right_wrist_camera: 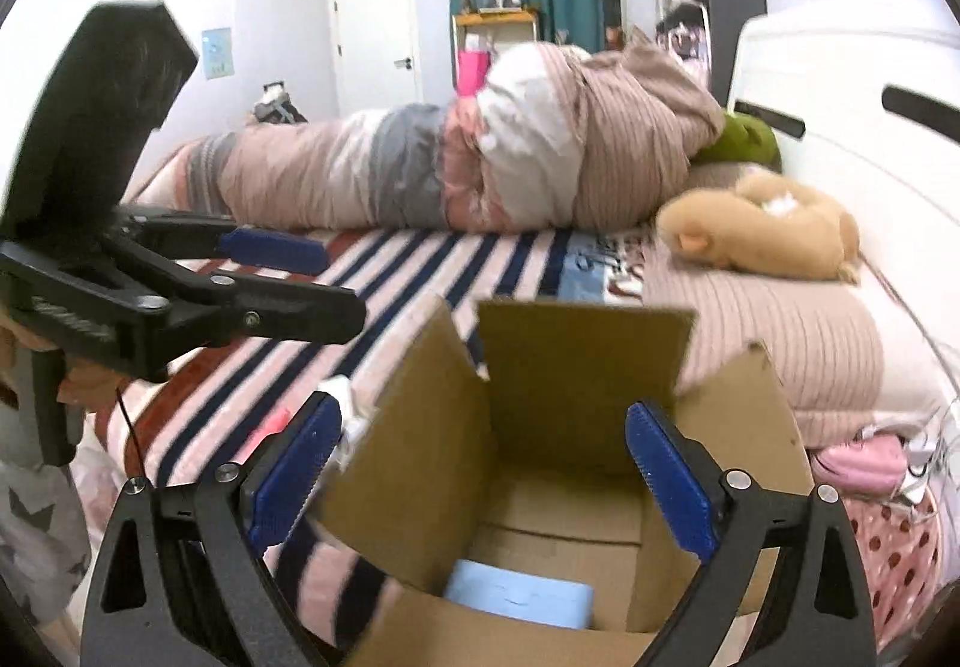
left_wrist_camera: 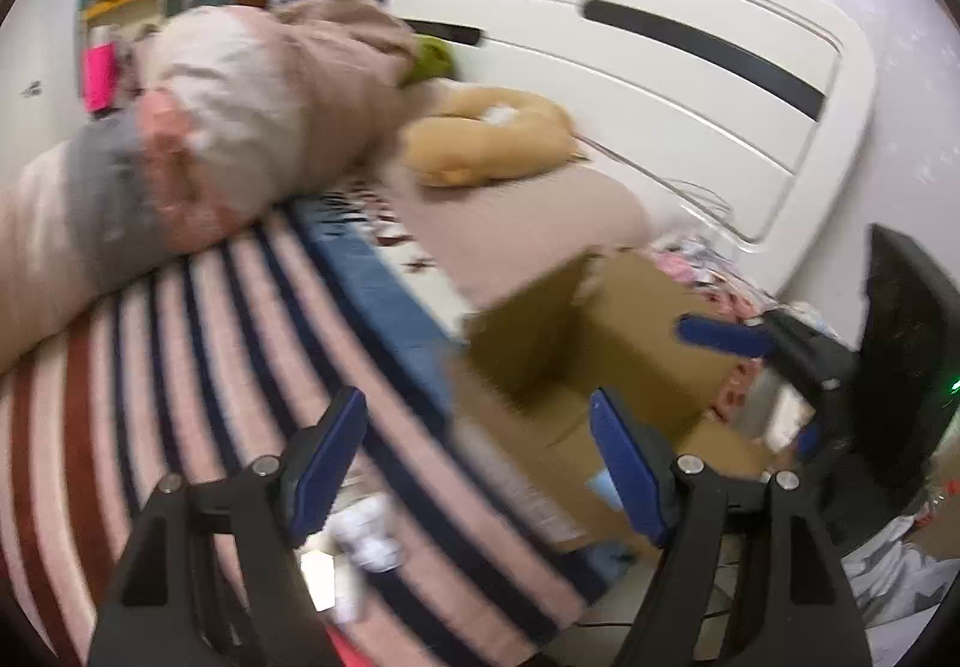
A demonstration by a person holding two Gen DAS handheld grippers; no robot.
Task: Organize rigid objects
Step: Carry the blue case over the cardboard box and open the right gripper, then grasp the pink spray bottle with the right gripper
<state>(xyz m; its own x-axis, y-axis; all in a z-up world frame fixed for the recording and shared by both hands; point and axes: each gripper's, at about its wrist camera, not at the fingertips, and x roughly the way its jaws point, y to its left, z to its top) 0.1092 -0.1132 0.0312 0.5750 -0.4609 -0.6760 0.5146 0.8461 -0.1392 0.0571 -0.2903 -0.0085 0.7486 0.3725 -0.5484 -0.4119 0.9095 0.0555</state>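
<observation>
gaping wide, both tongs (left_wrist_camera: 480, 463) (right_wrist_camera: 483, 478); pale-blue block (right_wrist_camera: 519, 598) inside open cardboard box (right_wrist_camera: 576, 367).

Both grippers share one build: the left gripper (left_wrist_camera: 480, 463) and right gripper (right_wrist_camera: 483, 472) have matte black angular arms with triangular cut-outs, silver round screws at the pivots behind the jaws, and ribbed blue pads (right_wrist_camera: 669, 481) lining the inner finger faces. A thin black cable runs down behind the left one's arms.
</observation>
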